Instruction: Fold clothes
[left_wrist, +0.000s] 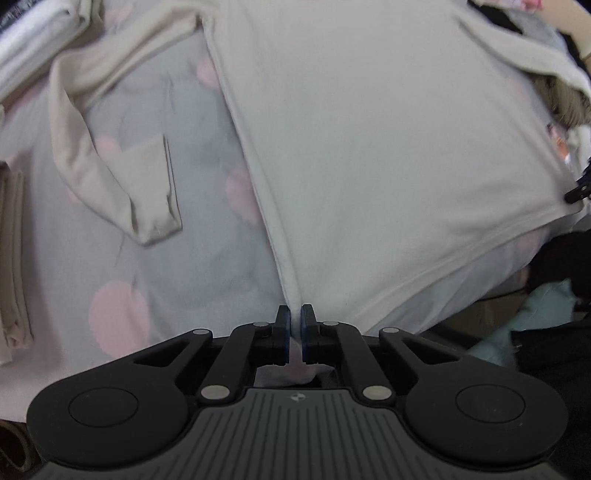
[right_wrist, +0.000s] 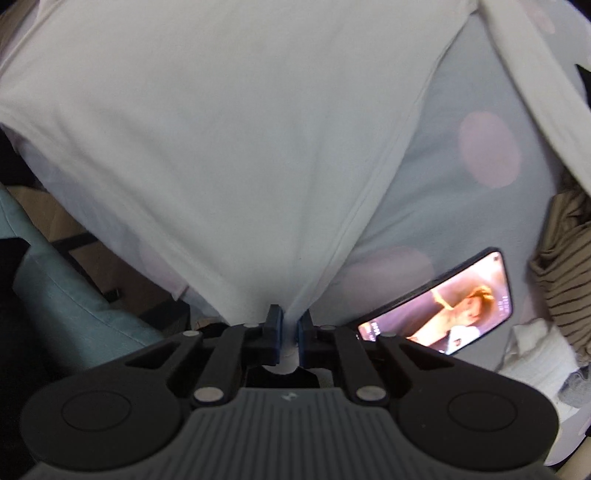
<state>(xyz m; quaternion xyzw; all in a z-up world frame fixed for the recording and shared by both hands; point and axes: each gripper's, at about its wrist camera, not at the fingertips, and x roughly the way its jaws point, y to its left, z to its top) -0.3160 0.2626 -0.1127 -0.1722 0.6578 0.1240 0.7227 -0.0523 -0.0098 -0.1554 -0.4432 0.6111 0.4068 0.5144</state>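
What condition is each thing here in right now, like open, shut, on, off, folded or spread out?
Left hand-held gripper: shut on the shirt's hem corner.
Right hand-held gripper: shut on the shirt's other hem corner.
Cream shirt: unfolded, spread over the bedsheet.
Sleeve: bent, lying loose.
Phone: screen on, lying flat.
Folded clothes: stacked.

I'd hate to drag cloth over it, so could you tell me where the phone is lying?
In the right wrist view, the phone lies screen-up on the spotted bedsheet, right of the right claw, between the cream top and a striped garment.
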